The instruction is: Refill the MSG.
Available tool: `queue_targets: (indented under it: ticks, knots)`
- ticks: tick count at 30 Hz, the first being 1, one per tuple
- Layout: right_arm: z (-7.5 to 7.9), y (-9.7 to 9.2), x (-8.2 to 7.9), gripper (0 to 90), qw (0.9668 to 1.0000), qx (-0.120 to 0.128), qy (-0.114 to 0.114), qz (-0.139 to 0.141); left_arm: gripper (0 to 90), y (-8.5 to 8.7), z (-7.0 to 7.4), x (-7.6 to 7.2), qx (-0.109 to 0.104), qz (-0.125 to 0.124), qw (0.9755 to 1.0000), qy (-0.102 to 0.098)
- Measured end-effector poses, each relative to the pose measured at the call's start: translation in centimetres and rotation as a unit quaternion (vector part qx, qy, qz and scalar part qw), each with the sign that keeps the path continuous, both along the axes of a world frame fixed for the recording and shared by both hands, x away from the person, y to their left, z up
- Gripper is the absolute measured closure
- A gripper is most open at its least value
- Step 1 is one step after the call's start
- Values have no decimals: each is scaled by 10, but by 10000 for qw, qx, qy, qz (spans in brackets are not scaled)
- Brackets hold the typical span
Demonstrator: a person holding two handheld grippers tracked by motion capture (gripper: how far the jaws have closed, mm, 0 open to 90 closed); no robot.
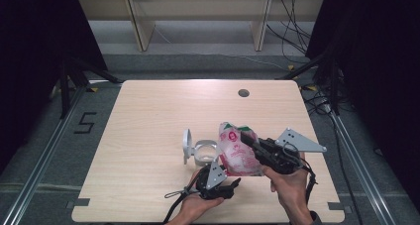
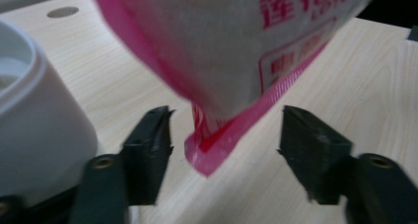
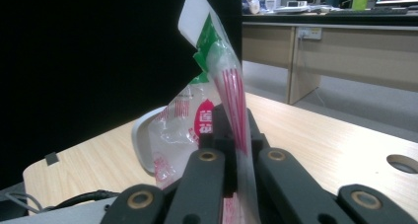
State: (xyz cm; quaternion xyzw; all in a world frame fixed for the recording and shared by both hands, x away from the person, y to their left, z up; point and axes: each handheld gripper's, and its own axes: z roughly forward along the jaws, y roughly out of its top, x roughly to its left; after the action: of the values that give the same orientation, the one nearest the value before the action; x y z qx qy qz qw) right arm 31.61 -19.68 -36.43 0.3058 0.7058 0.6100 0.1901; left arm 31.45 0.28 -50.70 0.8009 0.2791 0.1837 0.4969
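Pink-printed bag (image 1: 238, 149) hanging upright, corner down

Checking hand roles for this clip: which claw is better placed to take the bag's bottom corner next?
Left. The left claw sits open with the bag's pink bottom corner between its pads, not yet pressed. The right claw is already shut on the bag's upper edge, holding it up beside the white container.

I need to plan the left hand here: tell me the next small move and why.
Probably close the left hand-held gripper on the bottom corner of the pink-edged bag. That corner hangs between its jaws with gaps on both sides, while the right hand-held gripper pinches the bag's upper part. A lower grip would steady the bag beside the open white container.
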Motion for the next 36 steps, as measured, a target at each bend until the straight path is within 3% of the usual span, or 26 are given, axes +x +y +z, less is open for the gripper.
queue_targets:
  ticks: [5,6,7,10,12,19,20,21,23,24,25,26,29,34,36]
  knots:
    - [0,3,-1,900,10000,-11,-53,12,662,-3,-1,2,-1,-89,9998,-163]
    - [0,3,-1,900,9999,-105,-27,-10,689,-4,-1,2,3,-99,9998,-164]
    - [0,3,0,900,10000,-22,-90,-16,700,-4,-1,1,0,-47,9999,-152]
    - [0,3,2,900,10000,-44,-21,-54,714,-7,-1,-1,-48,-45,9999,-99]
    - [1,3,3,900,9998,-90,-51,-172,724,-11,0,-3,18,-18,9997,-240]
    - [7,4,13,900,9998,-18,-38,-172,734,-23,3,-6,-263,144,9995,-128]
    - [7,5,13,900,9998,10,27,-176,735,-24,3,-5,-332,147,9991,-207]
    - [8,7,15,900,9999,0,-66,-127,735,-26,3,-8,-402,271,9988,-120]
    - [12,10,16,900,9999,-68,-77,-127,735,-26,3,-8,-557,295,9979,-116]
    - [13,11,15,900,9998,-111,-56,-157,735,-27,4,-9,-588,423,9972,-168]
    - [14,12,19,900,9997,-103,-182,-90,734,-27,4,-10,-577,496,9968,-234]
    - [15,13,19,900,9999,-84,-106,-84,734,-27,4,-10,-623,530,9962,-296]
    - [16,18,23,900,9999,-74,-101,-92,735,-28,2,-11,-761,645,9948,-189]
    - [14,26,29,900,9998,-191,-91,-65,735,-31,-2,-10,-918,612,9934,-296]
    - [14,26,31,900,9995,-255,-171,-89,736,-32,-3,-11,-937,733,9923,-340]
